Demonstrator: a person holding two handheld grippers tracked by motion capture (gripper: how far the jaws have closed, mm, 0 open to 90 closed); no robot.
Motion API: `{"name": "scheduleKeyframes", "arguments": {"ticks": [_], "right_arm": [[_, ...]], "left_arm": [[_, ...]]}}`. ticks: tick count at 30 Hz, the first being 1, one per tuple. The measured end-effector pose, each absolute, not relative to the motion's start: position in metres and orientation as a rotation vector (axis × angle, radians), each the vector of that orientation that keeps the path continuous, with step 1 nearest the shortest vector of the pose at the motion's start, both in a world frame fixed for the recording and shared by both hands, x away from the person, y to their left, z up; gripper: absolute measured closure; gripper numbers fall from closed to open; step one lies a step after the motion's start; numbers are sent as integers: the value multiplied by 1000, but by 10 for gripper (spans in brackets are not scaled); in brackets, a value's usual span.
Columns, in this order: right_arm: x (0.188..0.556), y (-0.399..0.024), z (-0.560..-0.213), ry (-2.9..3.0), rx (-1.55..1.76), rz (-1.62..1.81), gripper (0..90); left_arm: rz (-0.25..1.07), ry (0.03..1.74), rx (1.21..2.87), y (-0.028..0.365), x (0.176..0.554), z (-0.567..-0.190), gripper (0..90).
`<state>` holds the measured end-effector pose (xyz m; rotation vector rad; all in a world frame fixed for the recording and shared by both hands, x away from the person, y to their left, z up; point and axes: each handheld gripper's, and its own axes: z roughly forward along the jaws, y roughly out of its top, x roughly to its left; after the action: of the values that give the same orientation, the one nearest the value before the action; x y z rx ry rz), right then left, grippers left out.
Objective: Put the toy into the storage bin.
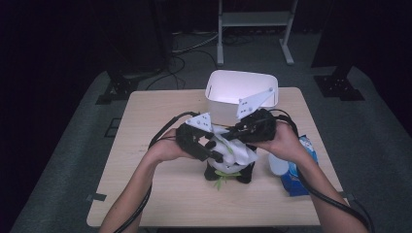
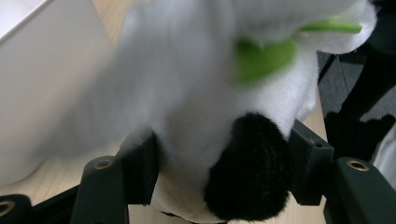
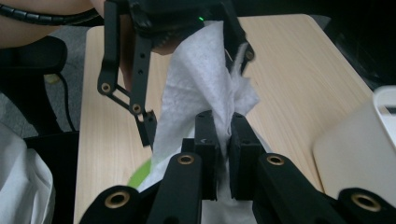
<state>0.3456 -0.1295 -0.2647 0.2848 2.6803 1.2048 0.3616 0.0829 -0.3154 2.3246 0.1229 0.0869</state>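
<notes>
A pale wooden table stands on grey carpet in a dark room, a white metal frame behind it and a white rectangular plastic bin at its far edge. Above the table's middle, the left gripper and right gripper meet over a black-and-white plush panda with green leaf trim, which sits near the front edge; a blue-and-white packet lies at the right. The left gripper view brings the soft toy close, its white body and a black patch squeezed between the two jaws. The right gripper view shows a crumpled white paper tissue pinched in that gripper's nearly closed jaws, a detail lost in the high view. Much of the panda is blurred or cut off up close, and hands and grippers cover its upper half from above.
</notes>
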Motion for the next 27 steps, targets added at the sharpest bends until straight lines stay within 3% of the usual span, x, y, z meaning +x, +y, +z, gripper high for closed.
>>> {"name": "scheduleKeyframes", "arguments": {"ticks": [10,19,24,27], "right_arm": [[347,-122,-270,2705,270,1163,832],[348,-141,-278,2692,325,1192,832],[345,-145,-280,2684,334,1206,832],[344,-147,-280,2680,341,1168,831]], "left_arm": [[58,150,2297,94,360,-322,331],[64,175,2221,92,359,-326,90],[78,154,2210,78,361,-339,82],[52,168,2156,78,362,-343,176]]}}
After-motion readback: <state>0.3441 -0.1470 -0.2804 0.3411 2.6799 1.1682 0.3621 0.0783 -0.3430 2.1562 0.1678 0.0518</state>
